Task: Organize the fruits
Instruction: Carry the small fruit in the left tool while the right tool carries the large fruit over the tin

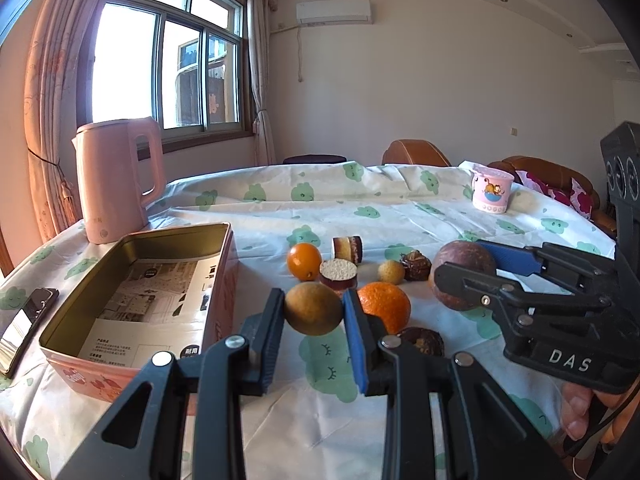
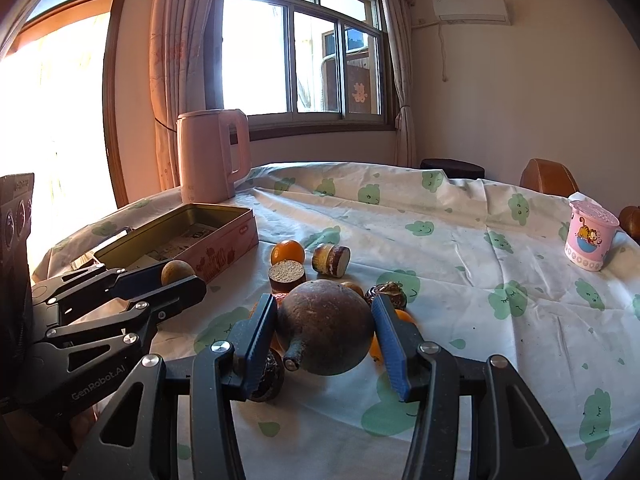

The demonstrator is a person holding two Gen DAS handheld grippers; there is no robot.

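My left gripper (image 1: 314,312) is shut on a yellow-brown round fruit (image 1: 313,308), held above the cloth just right of the open pink tin box (image 1: 216,312). My right gripper (image 2: 325,330) is shut on a large brown-purple round fruit with a stem (image 2: 326,326); it also shows in the left wrist view (image 1: 460,268). On the cloth lie a large orange (image 1: 386,306), a small orange (image 1: 304,261), a small yellow fruit (image 1: 391,272), two cut cylinder pieces (image 1: 338,274) (image 1: 347,248) and dark wrinkled items (image 1: 416,266) (image 1: 424,342).
A pink kettle (image 1: 116,180) stands behind the box. A phone (image 1: 24,326) lies left of the box near the table edge. A pink cartoon cup (image 1: 491,192) stands at the far right. Brown chairs (image 1: 416,153) line the far side.
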